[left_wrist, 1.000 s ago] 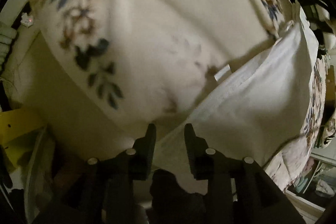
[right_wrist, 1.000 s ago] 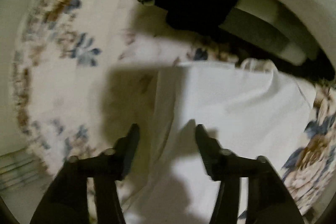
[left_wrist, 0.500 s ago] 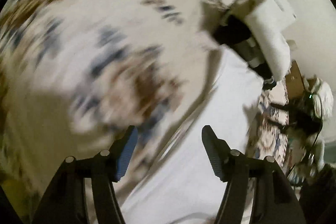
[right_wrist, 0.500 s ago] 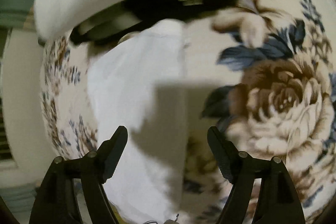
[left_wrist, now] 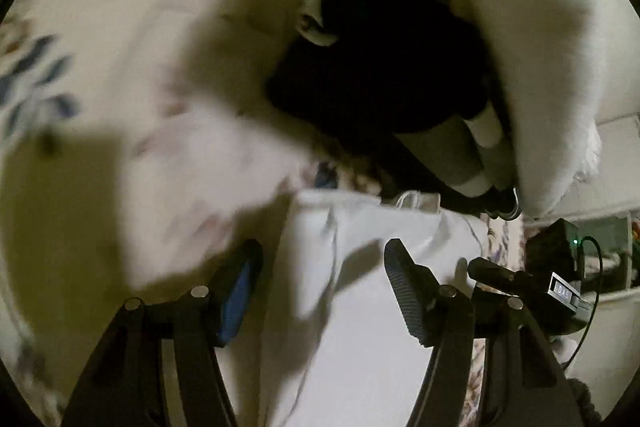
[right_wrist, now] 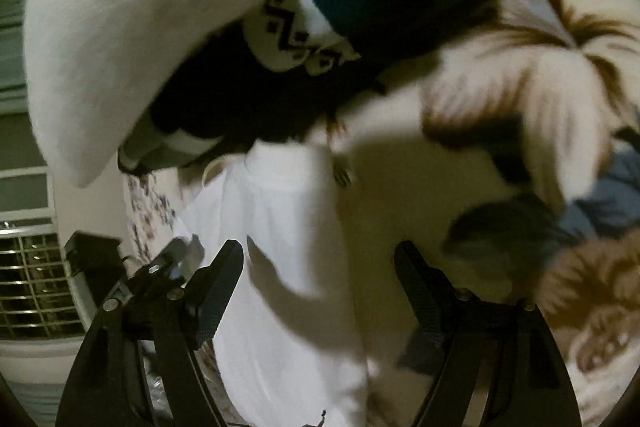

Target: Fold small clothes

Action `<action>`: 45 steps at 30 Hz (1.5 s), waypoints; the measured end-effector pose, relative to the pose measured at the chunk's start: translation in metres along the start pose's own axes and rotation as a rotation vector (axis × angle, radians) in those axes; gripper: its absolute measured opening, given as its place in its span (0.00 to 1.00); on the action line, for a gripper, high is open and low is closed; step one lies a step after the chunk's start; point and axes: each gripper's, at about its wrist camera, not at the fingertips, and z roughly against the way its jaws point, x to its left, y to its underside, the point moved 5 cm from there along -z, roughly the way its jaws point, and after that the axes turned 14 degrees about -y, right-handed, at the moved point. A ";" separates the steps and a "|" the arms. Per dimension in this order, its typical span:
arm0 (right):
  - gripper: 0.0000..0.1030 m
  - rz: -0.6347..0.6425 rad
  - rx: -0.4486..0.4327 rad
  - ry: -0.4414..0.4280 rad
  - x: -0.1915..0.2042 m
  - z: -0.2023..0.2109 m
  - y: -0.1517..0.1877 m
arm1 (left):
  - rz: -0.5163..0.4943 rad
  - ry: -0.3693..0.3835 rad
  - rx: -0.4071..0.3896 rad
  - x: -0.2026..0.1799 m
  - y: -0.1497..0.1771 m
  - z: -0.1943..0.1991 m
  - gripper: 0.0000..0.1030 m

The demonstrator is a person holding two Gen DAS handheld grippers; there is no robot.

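Observation:
A white garment (left_wrist: 360, 307) lies folded lengthwise on a floral bedspread (left_wrist: 140, 47). My left gripper (left_wrist: 320, 279) is open above its left part, with nothing between the fingers. The garment also shows in the right wrist view (right_wrist: 292, 287), where my right gripper (right_wrist: 320, 287) is open above its right edge and empty. The other gripper's fingers (left_wrist: 496, 275) show at the right in the left view and at the lower left (right_wrist: 160, 271) in the right view.
A pile of dark clothes (left_wrist: 380, 75) lies just beyond the garment, with a patterned knit piece (right_wrist: 292, 35) and a white pillow (right_wrist: 120, 47) over it. The bed's edge, a wall and a grille (right_wrist: 28, 283) are at the left of the right view.
Both grippers have swung round over the bed to face the top end of the white garment. The left gripper, closed on its edge a second ago, has opened and let go.

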 end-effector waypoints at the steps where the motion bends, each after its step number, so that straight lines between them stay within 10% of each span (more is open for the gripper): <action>1: 0.78 -0.006 -0.010 -0.012 0.001 -0.002 -0.002 | -0.016 0.002 0.007 -0.001 -0.002 -0.003 0.59; 7: 0.59 -0.052 -0.058 -0.087 0.008 -0.012 -0.017 | -0.189 -0.001 -0.025 -0.023 -0.004 -0.003 0.55; 10: 0.30 -0.019 -0.041 -0.069 0.017 -0.026 -0.015 | -0.267 -0.029 -0.027 -0.031 0.004 -0.001 0.10; 16: 0.03 0.072 -0.074 -0.001 0.040 -0.025 -0.003 | -0.312 -0.005 -0.094 -0.032 0.009 0.025 0.07; 28: 0.03 0.289 -0.080 -0.027 0.123 0.027 0.103 | -0.336 0.080 -0.214 -0.019 0.093 0.163 0.08; 32: 0.03 0.345 -0.030 -0.018 0.125 0.050 0.175 | -0.310 0.063 -0.157 -0.011 0.152 0.181 0.24; 35: 0.15 0.335 0.050 0.015 0.099 0.057 0.240 | -0.277 -0.037 -0.056 0.030 0.217 0.189 0.51; 37: 0.47 0.315 0.127 0.068 0.077 0.054 0.278 | -0.231 -0.077 0.006 0.054 0.244 0.189 0.52; 39: 0.50 0.284 0.189 0.107 0.054 0.053 0.310 | -0.175 -0.112 0.067 0.077 0.264 0.189 0.52; 45: 0.63 0.141 0.105 0.100 0.014 0.076 0.313 | -0.148 -0.100 -0.008 0.082 0.218 0.179 0.55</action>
